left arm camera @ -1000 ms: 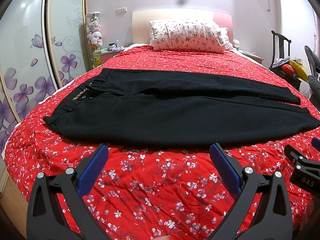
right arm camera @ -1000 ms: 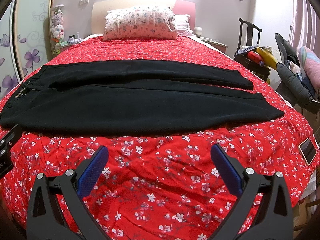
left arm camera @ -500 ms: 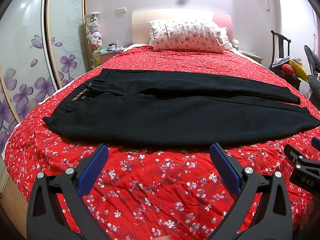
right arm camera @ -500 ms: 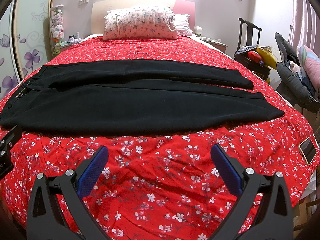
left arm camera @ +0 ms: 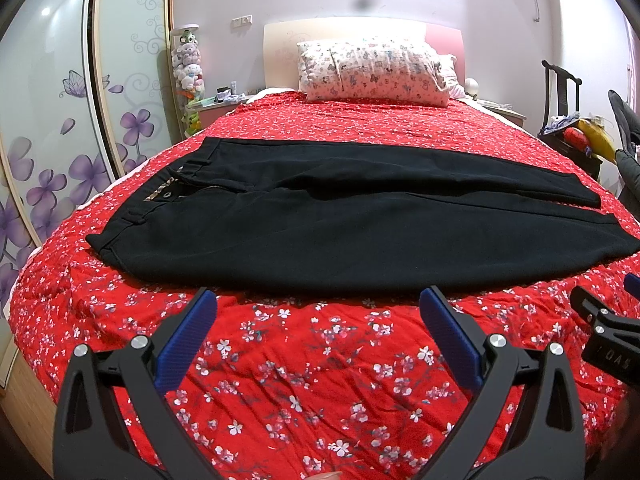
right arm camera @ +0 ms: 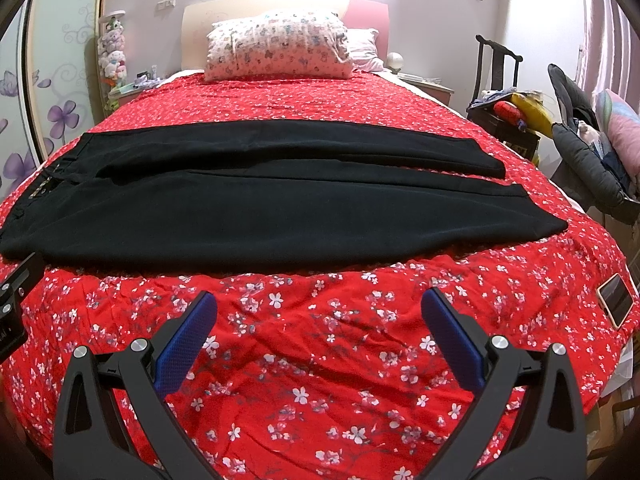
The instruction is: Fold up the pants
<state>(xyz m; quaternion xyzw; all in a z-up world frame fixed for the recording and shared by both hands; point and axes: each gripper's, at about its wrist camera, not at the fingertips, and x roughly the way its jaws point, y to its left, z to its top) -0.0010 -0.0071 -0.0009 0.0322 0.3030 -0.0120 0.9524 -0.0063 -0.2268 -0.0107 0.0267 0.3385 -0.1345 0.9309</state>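
Over the last second almost nothing has changed: both of my views sit where they were, so I judge the fold has not begun and I am only lining up. Starting at the left, the wardrobe door [left arm camera: 60,128] with its purple flower print runs along the bedside, and a stack of plush toys [left arm camera: 187,56] stands in the corner by the headboard. The pants [left arm camera: 340,216] lie flat across the red floral bedspread [left arm camera: 312,380], waistband [left arm camera: 160,196] toward the left, both legs stretched to the right, the far leg lying partly on top of the near one. My left gripper [left arm camera: 320,320] hovers over bare bedspread just short of the near hem edge, fingers spread wide and empty. My right gripper [right arm camera: 320,320] is the same, splayed and holding nothing, near the leg end. The cuffs [right arm camera: 532,208] finish close to the right side of the bed. A patterned pillow [right arm camera: 280,46] rests at the head. Further right a phone [right arm camera: 616,304] lies on the bedspread edge, and a chair [right arm camera: 504,96] piled with things stands beside the bed.
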